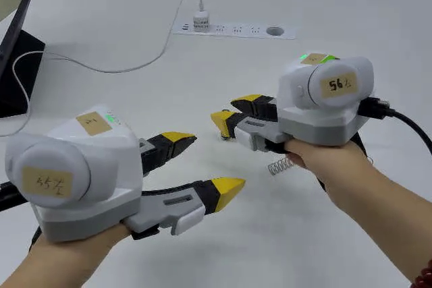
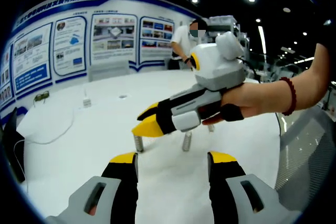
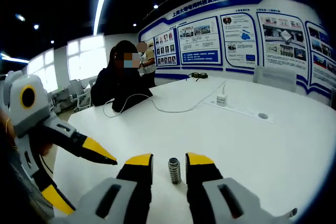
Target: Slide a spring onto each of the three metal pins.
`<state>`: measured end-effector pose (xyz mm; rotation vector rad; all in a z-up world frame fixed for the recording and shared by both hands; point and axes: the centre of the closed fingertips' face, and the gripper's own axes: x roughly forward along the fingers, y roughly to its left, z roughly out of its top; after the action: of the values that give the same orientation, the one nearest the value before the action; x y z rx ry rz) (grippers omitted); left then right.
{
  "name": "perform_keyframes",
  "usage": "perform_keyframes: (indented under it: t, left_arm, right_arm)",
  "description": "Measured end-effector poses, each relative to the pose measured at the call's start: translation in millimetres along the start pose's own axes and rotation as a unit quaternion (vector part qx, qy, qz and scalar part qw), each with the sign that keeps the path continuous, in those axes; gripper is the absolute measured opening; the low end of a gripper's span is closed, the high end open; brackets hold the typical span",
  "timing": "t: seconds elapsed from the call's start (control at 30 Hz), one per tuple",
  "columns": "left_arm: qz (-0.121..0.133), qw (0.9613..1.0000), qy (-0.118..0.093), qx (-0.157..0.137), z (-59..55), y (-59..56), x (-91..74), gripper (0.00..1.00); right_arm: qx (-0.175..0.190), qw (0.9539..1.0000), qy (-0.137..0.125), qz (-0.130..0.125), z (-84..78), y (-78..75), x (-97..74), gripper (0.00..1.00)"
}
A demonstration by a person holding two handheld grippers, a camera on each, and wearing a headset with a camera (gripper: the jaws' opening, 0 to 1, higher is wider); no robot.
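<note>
Left tool (image 1: 202,163): grey plastic shell, black jaws with yellow wedge tips. The jaws are spread wide with nothing between them. It is held low and points toward the right tool.
Right tool (image 3: 169,160): same build. Its jaws are parted narrowly either side of a pin, with a small gap on each side.
Hand (image 1: 324,160): wrapped round the right tool's grip from below.
Pin (image 3: 174,170): upright post ringed with grey metal coils, long axis vertical, between the right tool's tips.
Other pins (image 2: 186,141): upright, just ahead of the left tool's tips.
Loose spring (image 1: 277,165): wire coil lying flat beneath the right tool.
Worktop (image 1: 202,65): smooth, white.
</note>
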<state>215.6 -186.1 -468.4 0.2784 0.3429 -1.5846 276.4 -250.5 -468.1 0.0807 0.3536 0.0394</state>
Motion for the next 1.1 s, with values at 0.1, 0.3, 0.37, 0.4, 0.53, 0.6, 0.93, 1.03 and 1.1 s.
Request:
perform_keyframes:
  t: [0.1, 0.3, 0.37, 0.4, 0.53, 0.6, 0.93, 1.03, 1.1]
  left_arm:
    - [-0.002, 1.0, 0.004, 0.007, 0.6, -2.8, 2.6, 0.55]
    - [-0.017, 0.9996, 0.01, 0.019, 3.1, -12.9, 8.5, 0.55]
    - [-0.02, 0.9994, 0.013, 0.026, 2.8, -15.0, 10.3, 0.55]
    - [-0.021, 0.9992, 0.017, 0.03, 2.4, -15.8, 11.8, 0.55]
    - [-0.023, 0.9989, 0.019, 0.035, 2.7, -16.6, 15.8, 0.55]
    - [-0.023, 0.9987, 0.022, 0.039, 2.5, -16.4, 18.4, 0.55]
    - [-0.025, 0.9979, 0.031, 0.052, 3.2, -16.4, 35.6, 0.54]
    - [-0.028, 0.9974, 0.036, 0.057, 2.5, -17.9, 42.8, 0.53]
    - [-0.028, 0.9971, 0.039, 0.059, 1.5, -18.4, 46.4, 0.52]
  right_arm:
    - [0.001, 1.0, -0.003, 0.001, 4.9, 0.8, -7.6, 0.28]
    - [-0.001, 1.0, -0.002, 0.002, 6.4, -2.6, -23.1, 0.34]
    - [0.0, 1.0, 0.001, 0.0, 6.1, -4.8, -28.0, 0.36]
    - [0.0, 1.0, 0.001, -0.002, 6.1, -6.4, -32.1, 0.37]
    - [0.0, 1.0, -0.001, -0.009, 7.7, -11.2, -43.0, 0.41]
    - [0.001, 0.9999, -0.001, -0.013, 7.9, -13.7, -48.8, 0.42]
    - [0.01, 0.9992, 0.006, -0.037, 0.1, -27.9, -78.7, 0.49]
    - [0.015, 0.999, 0.006, -0.042, -3.6, -31.3, -88.3, 0.49]
    - [0.016, 0.9988, 0.008, -0.044, -5.9, -33.0, -92.7, 0.5]
